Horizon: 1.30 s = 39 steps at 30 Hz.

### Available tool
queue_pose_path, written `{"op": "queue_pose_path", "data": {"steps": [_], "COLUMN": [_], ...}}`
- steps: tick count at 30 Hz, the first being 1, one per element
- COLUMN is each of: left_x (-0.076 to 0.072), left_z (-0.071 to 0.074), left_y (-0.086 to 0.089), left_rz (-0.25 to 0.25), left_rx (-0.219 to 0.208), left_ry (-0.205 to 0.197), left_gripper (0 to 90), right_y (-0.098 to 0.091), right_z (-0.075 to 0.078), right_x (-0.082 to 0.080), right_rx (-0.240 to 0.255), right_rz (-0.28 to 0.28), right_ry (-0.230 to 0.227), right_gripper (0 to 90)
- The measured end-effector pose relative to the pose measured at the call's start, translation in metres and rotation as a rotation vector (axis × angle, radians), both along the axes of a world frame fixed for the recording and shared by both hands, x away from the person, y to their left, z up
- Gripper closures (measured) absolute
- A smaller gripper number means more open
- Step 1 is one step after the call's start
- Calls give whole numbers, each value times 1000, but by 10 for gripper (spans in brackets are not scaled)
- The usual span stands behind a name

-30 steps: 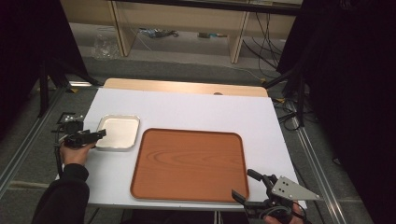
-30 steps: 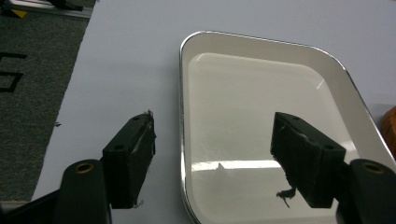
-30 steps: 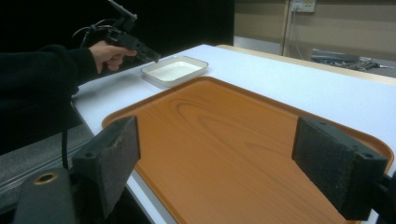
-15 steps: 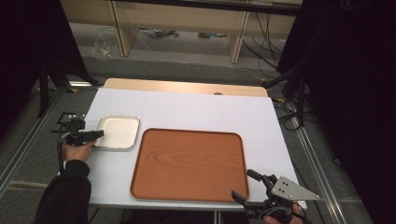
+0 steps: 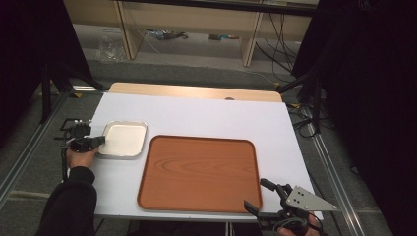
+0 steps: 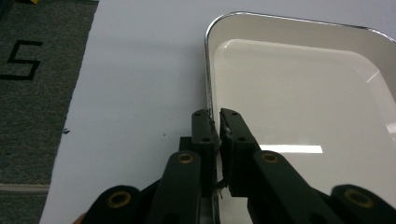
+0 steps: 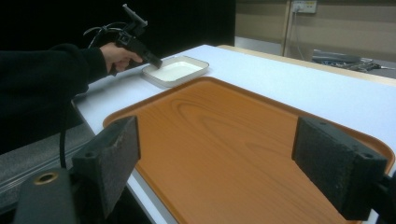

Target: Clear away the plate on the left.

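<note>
Scene: I stand at a white table (image 5: 211,115) with a gripper in each hand; a small white dish (image 5: 125,138) lies beside a large wooden tray (image 5: 199,172), the two close but not touching as far as the high view lets me tell.

Where the dish lies: straight ahead of my left gripper (image 5: 93,142) and touching it; its near left rim (image 6: 208,100) runs between my jaws and away from me, and the basin opens out to the right of them; from my right gripper (image 5: 268,210) the dish (image 7: 175,71) sits well off, ahead and to the left, beyond the tray (image 7: 224,135).

Long axis: the dish is close to square with rounded corners, so I can name no clear long side; the rim I hold runs roughly along my gripper's own line.

Nearer hand: my left hand (image 5: 81,156), by far; the right hangs off the table's near edge at the tray's near right corner.

Left gripper: jaws nearly together, pinching the dish's thin metal rim, one jaw outside over the table and one inside the basin; the dish rests flat and empty.

Right gripper: jaws spread wide, both pads (image 7: 116,156) bare, nothing between them; it hovers just short of the tray's edge and touches nothing I can see.

What the move turns on, in my judgement: the tray lies to the right of my left gripper, so any carry of the dish would go rightwards across the table.
</note>
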State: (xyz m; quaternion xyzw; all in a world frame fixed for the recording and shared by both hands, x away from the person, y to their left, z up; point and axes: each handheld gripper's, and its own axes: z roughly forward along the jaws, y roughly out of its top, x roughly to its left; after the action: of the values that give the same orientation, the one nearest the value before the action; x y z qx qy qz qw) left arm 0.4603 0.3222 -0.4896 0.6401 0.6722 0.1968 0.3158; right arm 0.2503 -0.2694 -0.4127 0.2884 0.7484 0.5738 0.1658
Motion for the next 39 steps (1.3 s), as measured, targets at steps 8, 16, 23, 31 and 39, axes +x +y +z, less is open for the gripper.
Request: {"op": "queue_pose_path", "data": {"steps": [8, 16, 23, 31, 39], "left_x": [-4, -6, -10, -12, -13], "left_z": [7, 10, 20, 26, 33], "left_y": [8, 6, 15, 14, 3], "left_rz": [15, 25, 36, 77, 7], "left_rx": [-136, -149, -159, -215, -284], "left_ry": [-64, -94, -135, -148, -171], "left_gripper": [882, 882, 882, 883, 883], "right_y": [0, 0, 0, 0, -1], "right_z": [-1, 0, 0, 0, 0], "right_x": [0, 0, 0, 0, 0], "right_rx": [10, 2, 2, 2, 2], "right_rz": [-9, 3, 3, 0, 3], "right_ry": [-11, -3, -2, 0, -4], "right_gripper": [164, 164, 164, 163, 164]}}
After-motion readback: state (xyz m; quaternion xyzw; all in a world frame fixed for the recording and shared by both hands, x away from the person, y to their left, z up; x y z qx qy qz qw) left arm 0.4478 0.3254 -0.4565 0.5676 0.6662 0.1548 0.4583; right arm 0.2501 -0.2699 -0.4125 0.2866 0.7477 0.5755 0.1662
